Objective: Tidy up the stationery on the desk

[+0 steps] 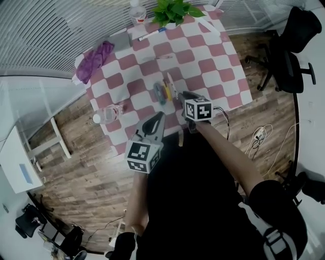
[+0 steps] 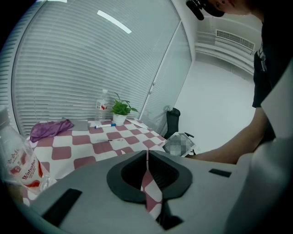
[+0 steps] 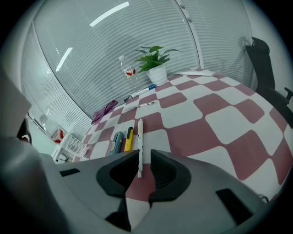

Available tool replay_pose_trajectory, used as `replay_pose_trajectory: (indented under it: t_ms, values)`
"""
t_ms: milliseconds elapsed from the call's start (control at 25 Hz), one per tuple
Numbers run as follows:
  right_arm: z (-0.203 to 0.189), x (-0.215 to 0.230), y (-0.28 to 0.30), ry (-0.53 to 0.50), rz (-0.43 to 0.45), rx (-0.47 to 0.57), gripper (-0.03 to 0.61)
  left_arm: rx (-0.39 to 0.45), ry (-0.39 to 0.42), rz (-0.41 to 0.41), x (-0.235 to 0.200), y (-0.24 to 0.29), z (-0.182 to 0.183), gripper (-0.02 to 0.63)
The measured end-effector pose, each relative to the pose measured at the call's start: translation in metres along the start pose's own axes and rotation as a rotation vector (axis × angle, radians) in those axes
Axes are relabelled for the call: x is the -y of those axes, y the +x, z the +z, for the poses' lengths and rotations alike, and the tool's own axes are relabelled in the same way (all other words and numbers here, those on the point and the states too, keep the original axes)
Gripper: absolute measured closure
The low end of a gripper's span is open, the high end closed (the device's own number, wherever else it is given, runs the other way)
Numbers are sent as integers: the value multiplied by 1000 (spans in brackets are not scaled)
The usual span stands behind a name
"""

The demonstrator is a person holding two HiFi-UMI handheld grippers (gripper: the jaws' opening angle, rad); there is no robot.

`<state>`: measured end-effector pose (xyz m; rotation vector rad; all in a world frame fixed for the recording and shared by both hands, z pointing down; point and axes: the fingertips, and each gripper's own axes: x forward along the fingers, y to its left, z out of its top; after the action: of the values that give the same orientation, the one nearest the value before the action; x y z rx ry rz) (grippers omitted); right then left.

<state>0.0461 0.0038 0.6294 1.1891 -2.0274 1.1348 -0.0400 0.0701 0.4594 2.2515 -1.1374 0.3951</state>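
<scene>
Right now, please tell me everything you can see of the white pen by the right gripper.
The white pen is slim, straight and looks plastic. It lies flat on the checked tablecloth, parallel to a yellow pen beside it, with a gap. Its near end sits between the right gripper's open jaws; neither pad presses it.

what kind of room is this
Probably an office or lab space: slatted window blinds along the edges, a black office chair on a wood-look floor, and a checkered-cloth table holding pens and a potted plant.
</scene>
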Motion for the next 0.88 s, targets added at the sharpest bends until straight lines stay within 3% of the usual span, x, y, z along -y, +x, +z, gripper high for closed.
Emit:
replay_pose_trajectory:
  t_ms: [200,440,880]
  values:
    - [25,13,-2,-50,-4,16,485,18,-7,12,0,7,9,578]
    - [78,21,6,-218,2,46,483,29,-43,57,-4,15,15,578]
    - [169,-8,52,-759,79,42,482,44,-162,176,-20,40,16,578]
